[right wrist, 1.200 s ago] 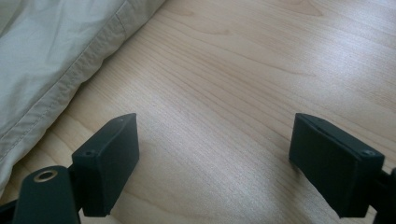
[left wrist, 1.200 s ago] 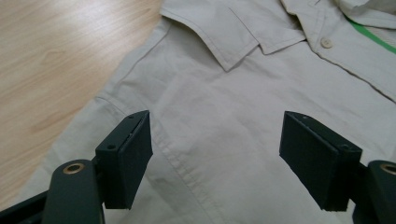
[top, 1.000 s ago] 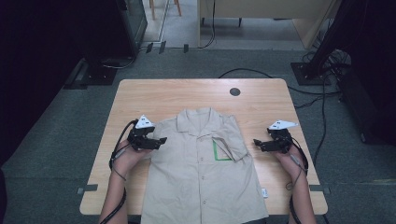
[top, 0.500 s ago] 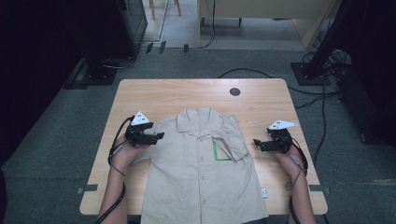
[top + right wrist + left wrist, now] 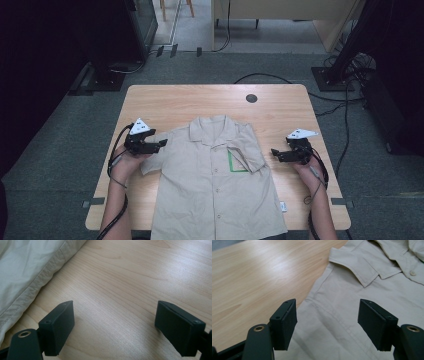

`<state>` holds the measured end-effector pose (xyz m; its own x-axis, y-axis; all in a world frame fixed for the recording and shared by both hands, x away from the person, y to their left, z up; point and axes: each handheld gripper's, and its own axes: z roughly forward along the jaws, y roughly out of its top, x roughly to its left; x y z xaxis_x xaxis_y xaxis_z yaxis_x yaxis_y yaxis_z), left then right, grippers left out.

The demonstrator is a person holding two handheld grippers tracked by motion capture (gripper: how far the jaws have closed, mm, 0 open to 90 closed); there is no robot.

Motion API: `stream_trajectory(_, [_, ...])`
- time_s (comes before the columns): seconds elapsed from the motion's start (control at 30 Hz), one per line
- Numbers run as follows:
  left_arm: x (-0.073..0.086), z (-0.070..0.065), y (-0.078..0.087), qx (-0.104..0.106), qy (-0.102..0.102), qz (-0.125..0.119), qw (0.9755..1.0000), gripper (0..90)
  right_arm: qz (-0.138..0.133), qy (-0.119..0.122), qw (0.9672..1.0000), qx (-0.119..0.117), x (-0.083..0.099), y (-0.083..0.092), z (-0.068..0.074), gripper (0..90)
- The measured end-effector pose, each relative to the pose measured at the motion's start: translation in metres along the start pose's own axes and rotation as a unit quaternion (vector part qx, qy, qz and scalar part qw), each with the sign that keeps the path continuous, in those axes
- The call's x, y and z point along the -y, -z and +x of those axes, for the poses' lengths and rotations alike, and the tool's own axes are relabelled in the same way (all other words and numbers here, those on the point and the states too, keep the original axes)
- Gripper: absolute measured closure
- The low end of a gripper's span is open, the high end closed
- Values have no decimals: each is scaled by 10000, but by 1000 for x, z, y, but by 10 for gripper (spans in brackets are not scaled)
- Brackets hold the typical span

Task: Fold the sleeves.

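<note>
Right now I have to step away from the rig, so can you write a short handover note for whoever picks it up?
Left gripper: open, jaws just closing a little, over the beige shirt at its shoulder, nothing pinched yet.
Right gripper: open, over bare wooden table, just beside the shirt's folded-in sleeve.
Shirt: flat, buttoned, collar toward the far edge, hem hanging off the near edge.
Done: one sleeve is folded in over the green-edged pocket.
Left: the other sleeve is still spread; likely fold it in next, then the body.
</note>
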<state>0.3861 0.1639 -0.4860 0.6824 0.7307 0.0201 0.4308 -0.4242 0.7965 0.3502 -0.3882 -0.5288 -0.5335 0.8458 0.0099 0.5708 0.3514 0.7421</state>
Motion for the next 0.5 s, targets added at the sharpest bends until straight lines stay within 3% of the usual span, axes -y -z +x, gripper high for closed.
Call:
stream_trajectory(0.23, [10,10,-3,-25,110,167,9998,325,-2,-58,10000,57,0,0,2,156])
stream_trajectory(0.33, [14,15,-3,-67,284,231,9993,321,-10,-60,10000,71,0,0,3,156])
stream_trajectory(0.43, [17,22,-2,-251,496,381,9977,315,-3,-75,9999,93,0,0,3,156])
stream_trajectory(0.5, [20,26,-1,-203,620,372,9972,322,2,-98,9999,107,0,0,4,156])
